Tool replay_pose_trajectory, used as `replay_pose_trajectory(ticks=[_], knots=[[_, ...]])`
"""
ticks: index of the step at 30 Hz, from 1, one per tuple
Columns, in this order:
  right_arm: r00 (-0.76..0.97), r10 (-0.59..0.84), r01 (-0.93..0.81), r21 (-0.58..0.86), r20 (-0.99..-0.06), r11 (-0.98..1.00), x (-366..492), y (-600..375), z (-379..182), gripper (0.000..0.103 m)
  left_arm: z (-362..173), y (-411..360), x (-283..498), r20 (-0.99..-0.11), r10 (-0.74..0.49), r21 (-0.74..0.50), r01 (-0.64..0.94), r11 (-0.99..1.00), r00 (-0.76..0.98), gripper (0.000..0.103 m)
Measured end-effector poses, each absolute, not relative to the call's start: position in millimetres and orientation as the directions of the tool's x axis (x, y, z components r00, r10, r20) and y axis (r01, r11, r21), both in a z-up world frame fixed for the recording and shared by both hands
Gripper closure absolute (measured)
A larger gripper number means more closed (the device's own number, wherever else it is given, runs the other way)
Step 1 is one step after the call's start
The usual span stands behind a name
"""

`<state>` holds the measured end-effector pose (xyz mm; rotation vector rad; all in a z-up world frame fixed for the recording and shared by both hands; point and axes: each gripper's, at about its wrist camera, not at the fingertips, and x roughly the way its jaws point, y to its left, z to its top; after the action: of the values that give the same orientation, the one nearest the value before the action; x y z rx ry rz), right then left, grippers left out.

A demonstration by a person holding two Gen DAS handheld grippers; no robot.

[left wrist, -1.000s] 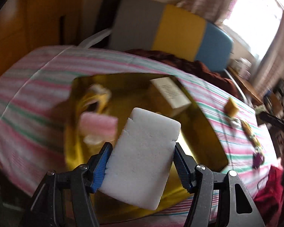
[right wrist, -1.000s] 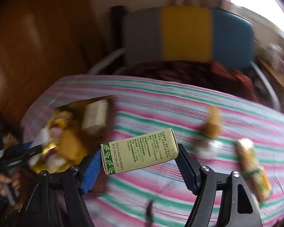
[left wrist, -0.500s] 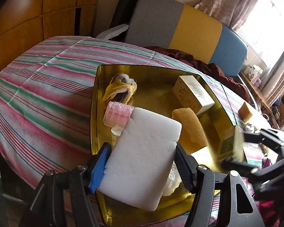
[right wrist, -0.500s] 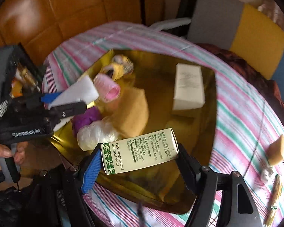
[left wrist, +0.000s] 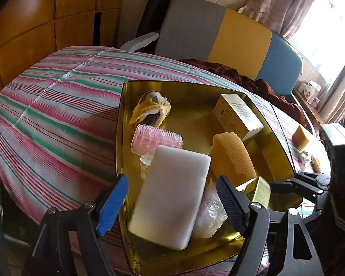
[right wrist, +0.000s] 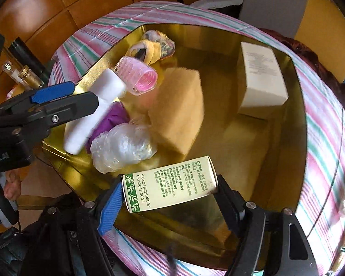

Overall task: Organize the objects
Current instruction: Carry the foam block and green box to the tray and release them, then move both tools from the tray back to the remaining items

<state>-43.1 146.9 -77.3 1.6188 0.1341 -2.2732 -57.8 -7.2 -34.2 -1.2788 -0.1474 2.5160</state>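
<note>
Striped pink, green and white cloth [left wrist: 57, 119] covers the round table, and on it sits a shallow gold metal tray [left wrist: 122, 124] with angled corners. Nearest the left wrist camera, the left gripper [left wrist: 172, 191] hangs over the tray's near edge; its jaws have just been opening, and the blue pad and the black pad now stand clear of the white rectangular foam block [left wrist: 170, 197] between them, a gap showing on each side. The block's long axis runs from the near edge toward the tray's middle, its far end tipped to the right, and it looks slightly blurred. Beside it on the right lies a crumpled clear plastic bag [left wrist: 209, 216], with a yellow sponge wedge [left wrist: 232, 158] just beyond. Farther in are a pink bristled hair roller [left wrist: 156, 139], then a rolled yellow cloth [left wrist: 149, 110] toward the far left corner and a white cardboard box [left wrist: 238, 117] toward the far right edge.

Over the tray's near right edge the right gripper [right wrist: 170, 200] is clamped on a pale green printed carton [right wrist: 170, 184], pads pressing its two short ends. The carton's long axis runs across between the fingers, leaf-patterned end to the left and tilted slightly lower.
</note>
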Motion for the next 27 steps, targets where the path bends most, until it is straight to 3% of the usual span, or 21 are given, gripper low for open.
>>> replay_pose_trajectory(ticks=[4,6,12,27], knots=[[-0.301,-0.246,0.314,0.148,-0.921,-0.938,-40.0,149.2,-76.7,0.025,-31.7,-10.7,-54.9,-0.768,0.306,-0.218,-0.221,-0.951,-0.563,0.022],[-0.328,-0.26,0.303,0.159,-0.908,-0.939,-36.7,153.3,-70.2,0.017,-28.8,-11.7,-53.1,-0.763,0.299,-0.21,-0.217,-0.953,-0.573,0.021],[-0.41,-0.266,0.271,0.162,-0.872,-0.949,-22.4,167.5,-47.1,0.015,-13.1,-8.2,-46.2,-0.733,0.283,-0.18,-0.225,-0.958,-0.618,0.018],[-0.643,-0.057,0.087,0.001,-0.764,-0.996,3.5,183.3,-3.7,0.011,19.5,24.4,-14.1,-0.624,0.22,-0.014,-0.27,-0.963,-0.75,0.009]])
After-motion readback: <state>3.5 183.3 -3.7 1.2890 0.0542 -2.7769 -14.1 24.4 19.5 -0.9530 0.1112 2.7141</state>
